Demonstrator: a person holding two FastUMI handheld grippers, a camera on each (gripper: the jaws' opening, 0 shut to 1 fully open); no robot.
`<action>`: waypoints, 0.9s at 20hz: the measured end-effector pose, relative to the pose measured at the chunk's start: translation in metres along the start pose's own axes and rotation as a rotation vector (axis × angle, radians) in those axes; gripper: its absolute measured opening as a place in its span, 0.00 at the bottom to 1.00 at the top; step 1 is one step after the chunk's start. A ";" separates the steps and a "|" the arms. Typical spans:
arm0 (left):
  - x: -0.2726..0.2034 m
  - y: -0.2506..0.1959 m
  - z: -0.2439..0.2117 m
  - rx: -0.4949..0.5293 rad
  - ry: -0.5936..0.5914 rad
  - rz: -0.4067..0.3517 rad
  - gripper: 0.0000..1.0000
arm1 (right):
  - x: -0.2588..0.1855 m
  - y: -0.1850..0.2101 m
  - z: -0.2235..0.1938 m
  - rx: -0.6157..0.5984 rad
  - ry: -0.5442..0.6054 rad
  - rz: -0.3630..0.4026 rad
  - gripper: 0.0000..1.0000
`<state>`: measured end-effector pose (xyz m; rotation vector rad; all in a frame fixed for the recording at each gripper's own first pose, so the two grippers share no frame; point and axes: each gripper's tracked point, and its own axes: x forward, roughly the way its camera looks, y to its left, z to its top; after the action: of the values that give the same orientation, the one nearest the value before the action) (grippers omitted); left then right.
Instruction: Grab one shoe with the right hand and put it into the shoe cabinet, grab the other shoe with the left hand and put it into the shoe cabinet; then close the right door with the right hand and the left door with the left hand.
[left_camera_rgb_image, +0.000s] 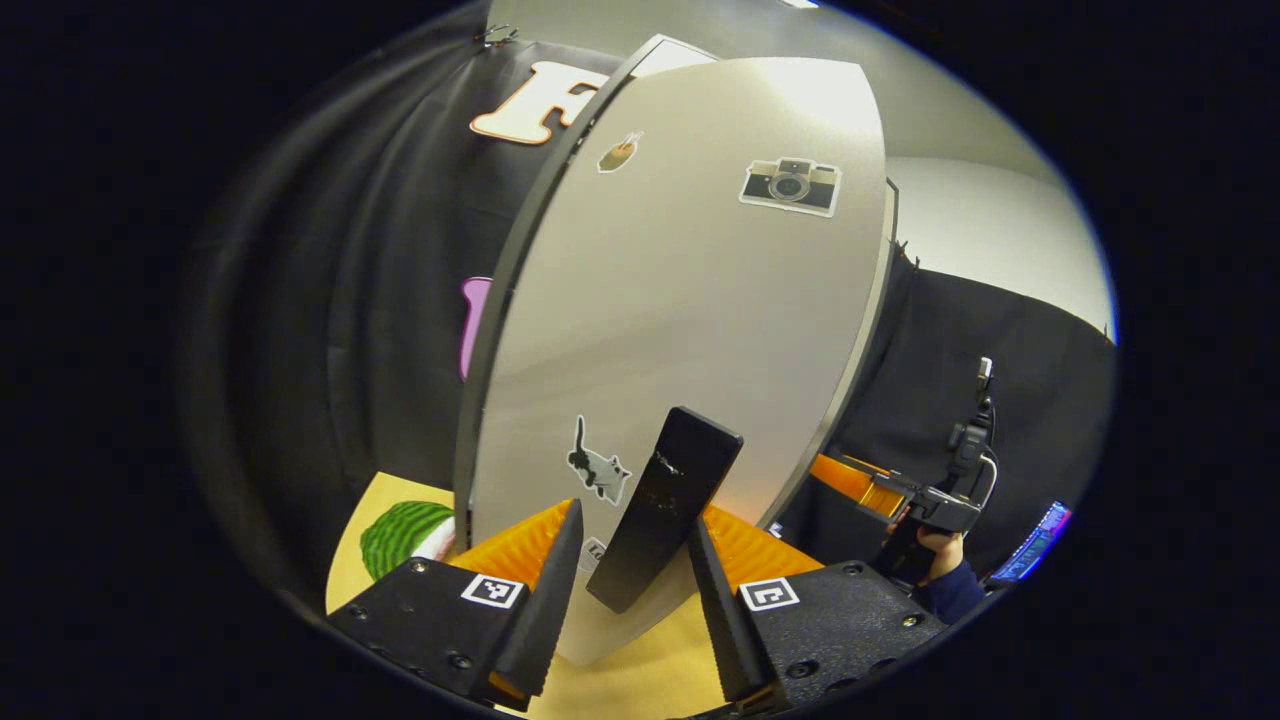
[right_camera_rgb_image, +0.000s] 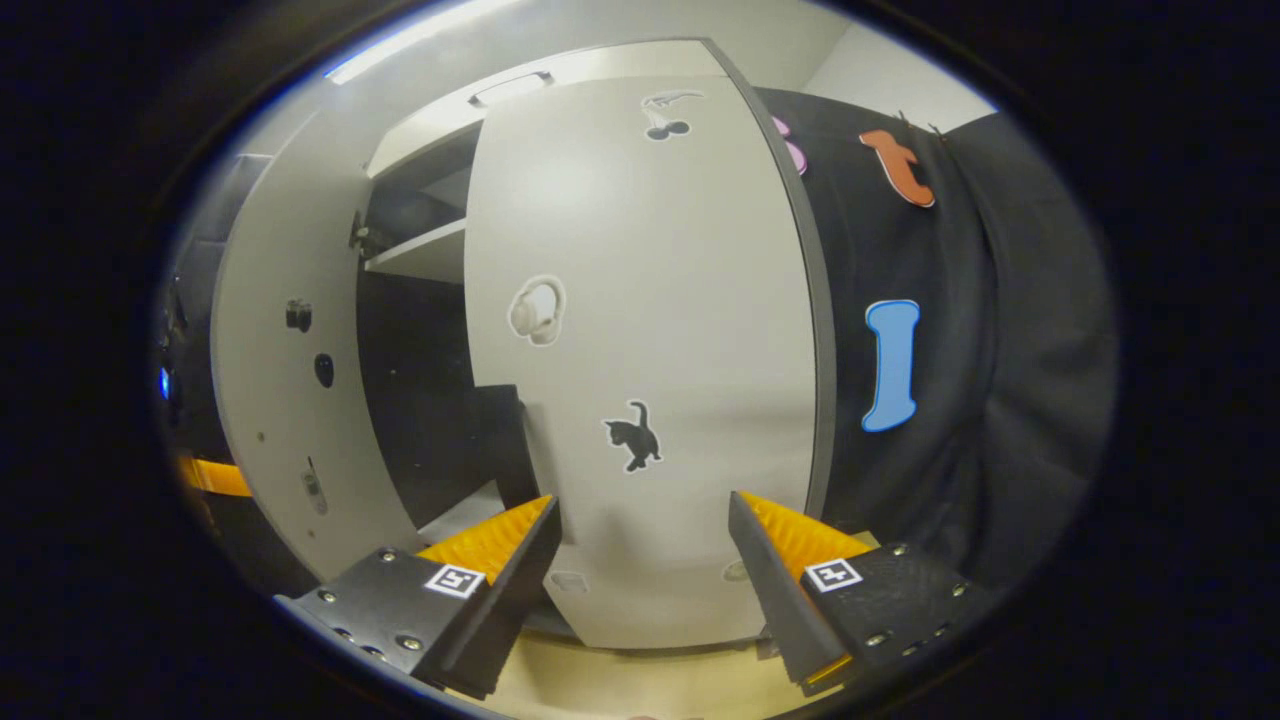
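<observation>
My left tongs (left_camera_rgb_image: 632, 575) stood spread around the left door's (left_camera_rgb_image: 680, 300) black handle (left_camera_rgb_image: 665, 505). My right tongs (right_camera_rgb_image: 640, 555) gaped just before the right door (right_camera_rgb_image: 650, 350).

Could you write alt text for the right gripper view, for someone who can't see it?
The right gripper, fingers open and empty, faces the cabinet's right door, which bears cat, headphone and cherry stickers. Left of it a dark gap shows a shelf inside, beside the open left door.
</observation>
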<state>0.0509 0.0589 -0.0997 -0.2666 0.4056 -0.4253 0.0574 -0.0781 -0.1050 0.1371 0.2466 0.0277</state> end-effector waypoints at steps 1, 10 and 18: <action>0.008 -0.005 -0.001 -0.010 0.006 -0.020 0.64 | -0.003 -0.005 0.000 -0.004 -0.001 -0.009 1.00; 0.077 -0.036 -0.007 0.085 0.021 -0.055 0.70 | -0.045 -0.074 0.001 0.023 -0.011 -0.133 0.98; 0.108 -0.043 -0.007 0.077 0.024 -0.067 0.70 | -0.077 -0.127 -0.001 0.100 -0.026 -0.233 1.00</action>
<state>0.1229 -0.0289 -0.1264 -0.2009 0.4041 -0.5095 -0.0162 -0.2073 -0.1048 0.2073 0.2372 -0.2180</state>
